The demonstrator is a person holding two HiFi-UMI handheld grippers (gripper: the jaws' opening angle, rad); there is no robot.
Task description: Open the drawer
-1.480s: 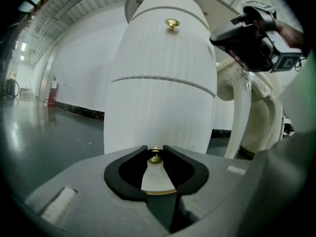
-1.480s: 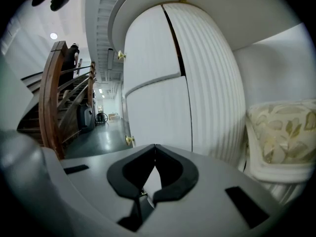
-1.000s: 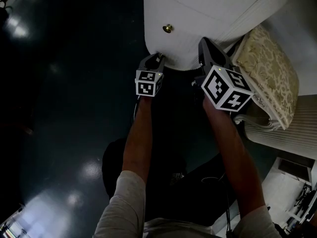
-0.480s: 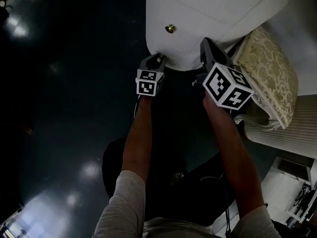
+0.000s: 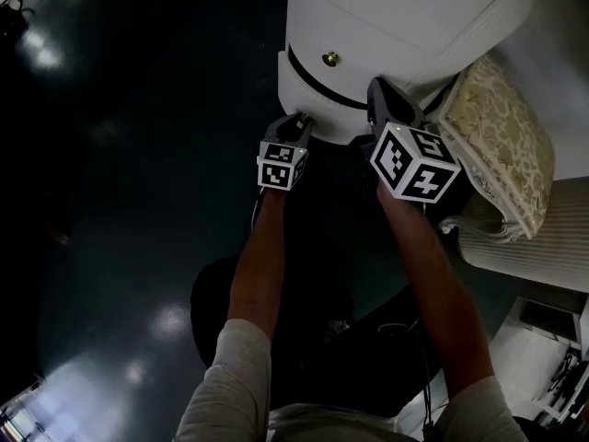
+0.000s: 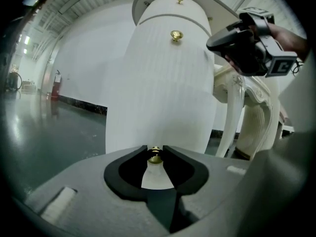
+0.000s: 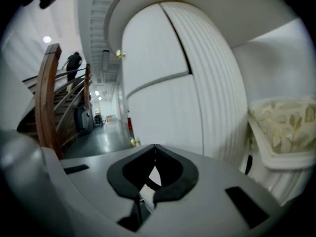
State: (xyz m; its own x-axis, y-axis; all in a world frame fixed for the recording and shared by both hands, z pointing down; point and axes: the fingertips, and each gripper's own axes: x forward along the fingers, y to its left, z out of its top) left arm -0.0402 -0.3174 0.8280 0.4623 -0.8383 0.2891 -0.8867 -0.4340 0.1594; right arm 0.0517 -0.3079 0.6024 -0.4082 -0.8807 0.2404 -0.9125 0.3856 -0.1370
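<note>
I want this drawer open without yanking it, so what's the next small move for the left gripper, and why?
Probably pull the left gripper straight back toward you. Its jaws are shut on the drawer's brass knob, and the head view shows only a narrow dark gap above the drawer front, so it's barely out. The right gripper is shut on nothing.

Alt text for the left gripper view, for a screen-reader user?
The left gripper's black jaws are closed on a small brass knob low on a white ribbed, rounded cabinet. A second brass knob sits higher up; the right gripper hangs at upper right.
</note>
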